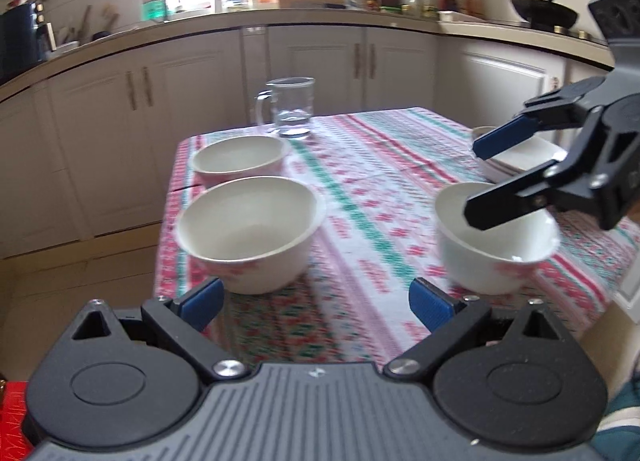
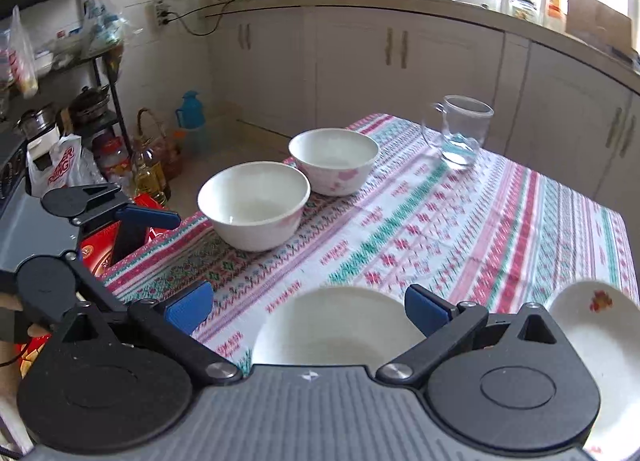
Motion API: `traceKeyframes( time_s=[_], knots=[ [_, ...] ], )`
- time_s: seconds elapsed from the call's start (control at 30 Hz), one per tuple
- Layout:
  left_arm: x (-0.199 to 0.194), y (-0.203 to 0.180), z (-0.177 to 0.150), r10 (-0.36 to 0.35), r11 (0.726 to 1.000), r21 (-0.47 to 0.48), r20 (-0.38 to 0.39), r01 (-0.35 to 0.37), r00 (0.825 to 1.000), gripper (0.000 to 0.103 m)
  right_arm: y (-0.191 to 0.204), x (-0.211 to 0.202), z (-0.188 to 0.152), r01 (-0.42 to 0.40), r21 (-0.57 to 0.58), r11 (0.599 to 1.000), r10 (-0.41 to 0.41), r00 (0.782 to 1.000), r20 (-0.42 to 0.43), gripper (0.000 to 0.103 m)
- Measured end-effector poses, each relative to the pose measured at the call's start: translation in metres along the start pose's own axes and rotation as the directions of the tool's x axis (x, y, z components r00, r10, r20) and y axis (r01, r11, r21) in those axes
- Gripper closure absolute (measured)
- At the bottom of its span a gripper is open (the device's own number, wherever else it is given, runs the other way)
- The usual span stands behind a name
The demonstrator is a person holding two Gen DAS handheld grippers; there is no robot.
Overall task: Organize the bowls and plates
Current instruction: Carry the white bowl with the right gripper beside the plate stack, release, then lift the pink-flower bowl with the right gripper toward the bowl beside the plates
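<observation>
Bowls: three on the patterned tablecloth (image 2: pixel 460 221) as far as I can count. Two sit close together at the far-left end, the near bowl (image 1: pixel 248 233) and the far bowl (image 1: pixel 240 161), rims almost touching in the right wrist view. The third bowl (image 1: pixel 496 237) is off to the right, well apart from that pair.
Plates: a white stack of plates (image 1: pixel 524 157) behind the third bowl. Can't count them, the right gripper covers most of it. Right wrist view also shows a shallow dish with a red flower print (image 2: pixel 600 325) at the lower right.
Glass jug: one, clear, handle on its left (image 1: pixel 290 109), at the far end of the cloth.
Left gripper: (image 1: pixel 316 301) fingers spread wide, nothing between them. The near bowl is just ahead of the left fingertip, and the third bowl is just ahead of the right one.
Right gripper: (image 2: pixel 308 307) fingers spread all the way, not pinching anything. The third bowl sits right under and between its blue pads (image 2: pixel 424 311), no visible contact. From the left wrist view the lower finger hangs over that bowl's rim.
</observation>
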State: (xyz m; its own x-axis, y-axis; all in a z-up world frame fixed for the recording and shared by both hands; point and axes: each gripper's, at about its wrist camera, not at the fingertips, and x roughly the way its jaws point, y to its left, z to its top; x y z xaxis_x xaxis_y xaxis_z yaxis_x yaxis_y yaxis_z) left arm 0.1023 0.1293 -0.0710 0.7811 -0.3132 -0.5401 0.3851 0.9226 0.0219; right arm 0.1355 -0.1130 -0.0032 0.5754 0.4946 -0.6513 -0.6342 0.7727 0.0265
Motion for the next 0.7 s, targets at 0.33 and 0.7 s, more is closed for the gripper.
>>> traceKeyframes(
  time_s=[0.33,0.7],
  knots=[
    [0.021,0.031,0.002,0.048,0.999,-0.015,0.005,-0.048,0.999,0.005,0.013,0.039,0.042,-0.041,-0.081,0.996,0.040,0.999,-0.015,0.000],
    [0.042,0.044,0.007,0.048,0.999,-0.019,0.018,-0.048,0.999,0.005,0.017,0.087,0.068,-0.082,-0.083,0.993,0.076,0.995,-0.068,0.000]
  ],
)
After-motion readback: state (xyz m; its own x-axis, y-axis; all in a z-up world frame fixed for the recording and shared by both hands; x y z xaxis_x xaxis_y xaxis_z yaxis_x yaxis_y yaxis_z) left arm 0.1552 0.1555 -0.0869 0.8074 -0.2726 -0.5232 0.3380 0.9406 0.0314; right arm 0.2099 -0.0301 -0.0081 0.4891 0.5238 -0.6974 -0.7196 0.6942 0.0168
